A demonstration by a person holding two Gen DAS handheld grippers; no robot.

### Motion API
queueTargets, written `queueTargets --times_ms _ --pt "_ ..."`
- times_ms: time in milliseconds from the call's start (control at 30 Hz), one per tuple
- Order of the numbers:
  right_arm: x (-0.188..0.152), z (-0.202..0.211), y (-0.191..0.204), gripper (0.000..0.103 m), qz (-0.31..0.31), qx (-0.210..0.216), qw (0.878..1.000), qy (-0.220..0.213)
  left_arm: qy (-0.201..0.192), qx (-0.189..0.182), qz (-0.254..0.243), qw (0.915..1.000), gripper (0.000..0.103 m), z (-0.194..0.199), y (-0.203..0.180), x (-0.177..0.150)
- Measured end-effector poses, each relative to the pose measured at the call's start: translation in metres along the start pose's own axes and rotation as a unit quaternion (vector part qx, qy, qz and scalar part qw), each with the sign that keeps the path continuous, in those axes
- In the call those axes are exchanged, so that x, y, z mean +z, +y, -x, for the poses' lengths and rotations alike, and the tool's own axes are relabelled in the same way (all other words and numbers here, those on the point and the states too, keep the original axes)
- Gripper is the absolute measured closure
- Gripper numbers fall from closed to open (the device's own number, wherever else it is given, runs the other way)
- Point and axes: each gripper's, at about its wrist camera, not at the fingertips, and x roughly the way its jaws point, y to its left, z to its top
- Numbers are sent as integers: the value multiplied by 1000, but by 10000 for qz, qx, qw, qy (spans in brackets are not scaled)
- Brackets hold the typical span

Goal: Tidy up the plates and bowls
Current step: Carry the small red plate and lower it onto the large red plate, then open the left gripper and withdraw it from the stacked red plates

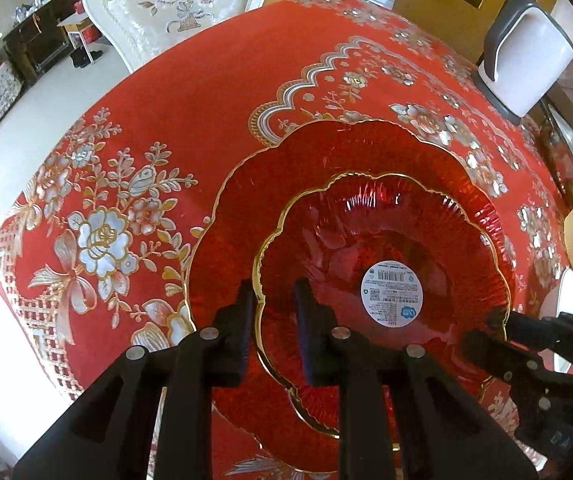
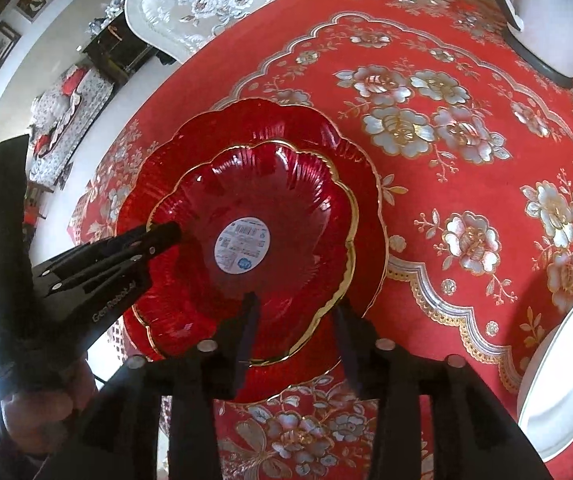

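Red floral cloth is spread over the counter [image 2: 466, 160].
A gold-rimmed red glass bowl [image 1: 386, 240], nested in a larger red plate [image 1: 326, 152], is straddled at its rim by both parted tongs: left tongs [image 1: 274, 300], right tongs [image 2: 294, 312].

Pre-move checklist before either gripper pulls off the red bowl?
1. Red glass scalloped bowl nested inside larger red glass scalloped plate: ok.
2. Left gripper straddling bowl rim, jaws apart: ok.
3. Right gripper straddling bowl's near rim, jaws apart: ok.
4. Bowl seated level on plate: cannot tell.
5. White plates at right clear of the stack: ok.
6. White-and-grey container far from the stack: ok.
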Motion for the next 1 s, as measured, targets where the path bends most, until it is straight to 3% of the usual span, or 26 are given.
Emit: queueTargets --times_ms 200,267,367,567,633,900,1000 --pt "-3 5 0 60 -45 64 9999 93 -38 69 -31 10000 83 9 -1 0" --pt "-4 8 2 56 -46 80 9999 85 -116 144 -76 9998 63 15 -1 1" --pt "-6 16 4 53 -23 79 10000 27 -253 158 -164 9994 51 24 -5 3" --pt "-10 35 -4 52 -105 55 9998 -170 -412 135 -203 9989 47 41 -13 7" --pt "-13 44 -10 51 -172 -9 9995 -277 -517 120 -275 9982 40 50 -21 8" --pt "-20 74 -52 31 -582 -486 9949 -671 -777 -25 -706 9945 36 70 -73 15" --pt "-28 86 -75 29 -820 -642 9913 -809 -736 -62 -933 9929 36 71 -101 18"
